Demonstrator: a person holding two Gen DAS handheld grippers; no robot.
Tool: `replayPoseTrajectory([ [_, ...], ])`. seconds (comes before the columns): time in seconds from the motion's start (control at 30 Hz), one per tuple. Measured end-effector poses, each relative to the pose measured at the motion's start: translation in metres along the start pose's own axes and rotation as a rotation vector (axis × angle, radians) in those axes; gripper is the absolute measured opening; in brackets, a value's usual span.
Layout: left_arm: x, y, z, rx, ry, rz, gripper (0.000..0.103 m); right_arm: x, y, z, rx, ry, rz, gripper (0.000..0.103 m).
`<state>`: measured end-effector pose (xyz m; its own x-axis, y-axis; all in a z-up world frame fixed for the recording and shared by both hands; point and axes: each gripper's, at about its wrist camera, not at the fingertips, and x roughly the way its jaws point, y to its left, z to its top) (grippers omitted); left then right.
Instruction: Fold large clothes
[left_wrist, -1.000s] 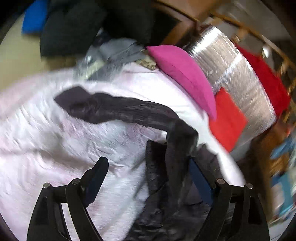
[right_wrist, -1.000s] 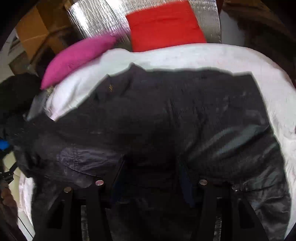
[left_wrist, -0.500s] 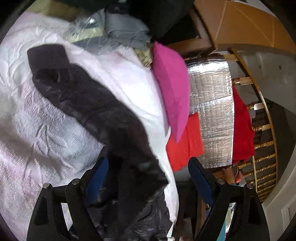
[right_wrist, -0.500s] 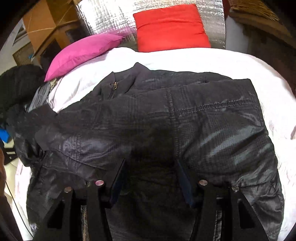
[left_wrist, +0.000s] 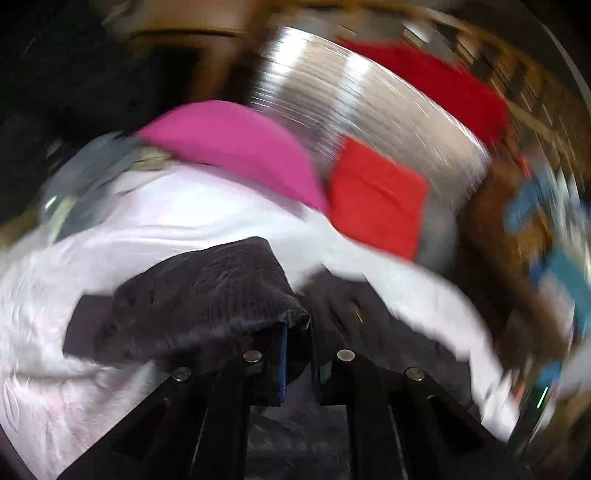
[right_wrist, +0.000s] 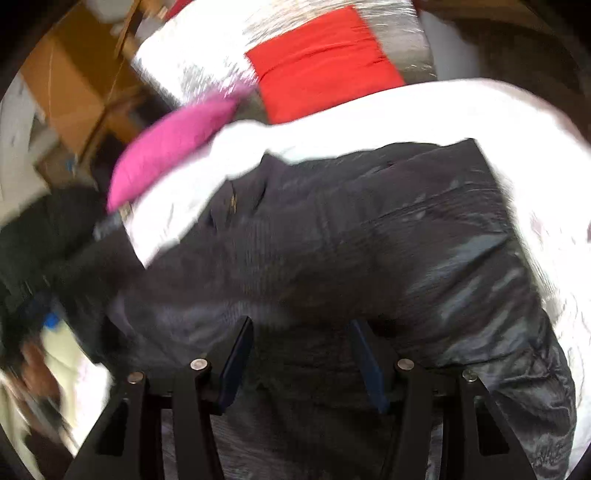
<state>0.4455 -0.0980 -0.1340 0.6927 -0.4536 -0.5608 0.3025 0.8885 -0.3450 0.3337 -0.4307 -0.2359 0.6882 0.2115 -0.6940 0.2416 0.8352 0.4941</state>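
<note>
The black jacket (right_wrist: 351, 258) lies spread on the white bed cover (right_wrist: 424, 110), filling the middle of the right wrist view. Its sleeve (left_wrist: 192, 299) is bunched at 9 o'clock of the left tool (left_wrist: 297, 339), which is clenched on a fold of that fabric. The right tool (right_wrist: 301, 354) hangs released over the jacket's lower part, its blue pads wide apart. At 12 o'clock beyond the jacket, a pink pillow (right_wrist: 173, 147) and a red cushion (right_wrist: 321, 62) lean against a silver foil-covered panel (left_wrist: 369, 122). Both views are motion-blurred.
</note>
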Motion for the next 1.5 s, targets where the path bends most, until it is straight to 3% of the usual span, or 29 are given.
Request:
replayPoseTrajectory([
  [0.1,0.031,-0.057,-0.040,0.201,0.112,0.045,0.010,-0.018,-0.022,0.011,0.101,-0.068,0.019,0.059],
  [0.2,0.074,-0.084,-0.088,0.317,0.257,0.113,0.010,-0.030,-0.040,0.019,0.171,-0.110,0.003,0.059],
  [0.27,0.101,-0.080,-0.113,0.339,0.360,0.172,0.011,-0.035,-0.050,0.022,0.219,-0.119,0.005,0.059],
  [0.33,0.094,-0.076,-0.113,0.324,0.344,0.160,0.014,-0.038,-0.056,0.024,0.251,-0.118,0.002,0.059],
  [0.37,0.091,-0.075,-0.110,0.313,0.366,0.145,0.022,-0.039,-0.056,0.024,0.256,-0.120,0.002,0.059],
  [0.4,0.084,-0.071,-0.107,0.286,0.398,0.104,0.044,-0.040,-0.056,0.024,0.257,-0.122,0.003,0.059],
  [0.47,0.065,-0.059,-0.096,0.199,0.440,-0.025,0.067,-0.040,-0.054,0.026,0.254,-0.124,0.005,0.059],
  [0.57,0.022,-0.049,-0.085,0.163,0.426,-0.176,0.068,-0.042,-0.053,0.026,0.247,-0.116,0.010,0.059],
  [0.67,-0.025,-0.016,-0.054,0.123,0.333,-0.307,0.071,-0.045,-0.050,0.026,0.222,-0.114,0.005,0.059],
  [0.77,-0.050,0.049,-0.013,-0.039,0.156,-0.304,0.093,-0.046,-0.047,0.024,0.209,-0.117,0.003,0.059],
  [0.8,-0.052,0.073,-0.005,-0.120,0.113,-0.268,0.093,-0.046,-0.046,0.023,0.209,-0.117,0.003,0.059],
  [0.87,-0.046,0.115,-0.001,-0.287,0.108,-0.212,0.093,-0.042,-0.045,0.023,0.205,-0.109,0.001,0.059],
  [0.93,-0.020,0.159,-0.001,-0.475,0.141,-0.216,0.093,-0.037,-0.042,0.020,0.196,-0.096,-0.003,0.059],
  [1.0,0.007,0.190,-0.006,-0.640,0.164,-0.216,0.092,-0.031,-0.037,0.018,0.180,-0.085,-0.010,0.059],
  [1.07,0.025,0.199,-0.013,-0.698,0.168,-0.213,0.091,-0.025,-0.031,0.016,0.157,-0.074,-0.020,0.059],
  [1.23,0.053,0.204,-0.006,-0.682,0.146,-0.156,0.081,-0.015,-0.023,0.013,0.118,-0.061,-0.036,0.059],
  [1.3,0.067,0.198,-0.007,-0.668,0.153,-0.108,0.049,-0.012,-0.023,0.011,0.109,-0.057,-0.044,0.059],
  [1.43,0.067,0.187,0.004,-0.595,0.127,-0.066,0.022,-0.017,-0.026,0.010,0.106,-0.071,-0.052,0.059],
  [1.5,0.062,0.171,0.013,-0.518,0.103,-0.068,0.000,-0.024,-0.030,0.008,0.115,-0.085,-0.056,0.059],
])
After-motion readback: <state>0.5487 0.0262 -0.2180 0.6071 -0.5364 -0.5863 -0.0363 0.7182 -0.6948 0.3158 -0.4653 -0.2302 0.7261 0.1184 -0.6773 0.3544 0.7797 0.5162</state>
